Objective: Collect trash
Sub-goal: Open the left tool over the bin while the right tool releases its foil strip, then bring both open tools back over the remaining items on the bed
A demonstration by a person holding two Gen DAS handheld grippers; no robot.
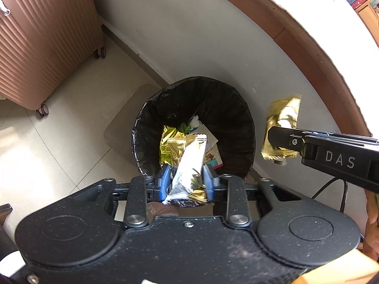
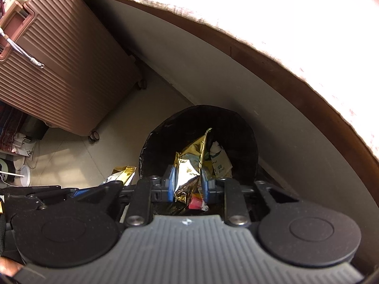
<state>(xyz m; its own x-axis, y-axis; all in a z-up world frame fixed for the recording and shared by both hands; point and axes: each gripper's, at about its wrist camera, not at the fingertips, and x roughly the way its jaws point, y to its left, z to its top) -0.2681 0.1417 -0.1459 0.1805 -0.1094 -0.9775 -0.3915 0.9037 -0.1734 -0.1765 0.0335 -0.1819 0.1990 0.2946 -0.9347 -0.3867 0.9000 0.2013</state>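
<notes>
A bin with a black liner stands on the floor by the wall, holding gold and white wrappers. My left gripper is shut on a silver and gold wrapper just above the bin's near rim. To its right, my right gripper holds a gold wrapper beside the bin. In the right wrist view, the right gripper is shut on that gold wrapper over the bin. The left gripper's wrapper shows at lower left.
A ribbed pink suitcase on wheels stands on the tiled floor to the left. A table edge with a white cloth overhangs the bin at upper right. A black cable runs along the wall. Clutter lies at far left.
</notes>
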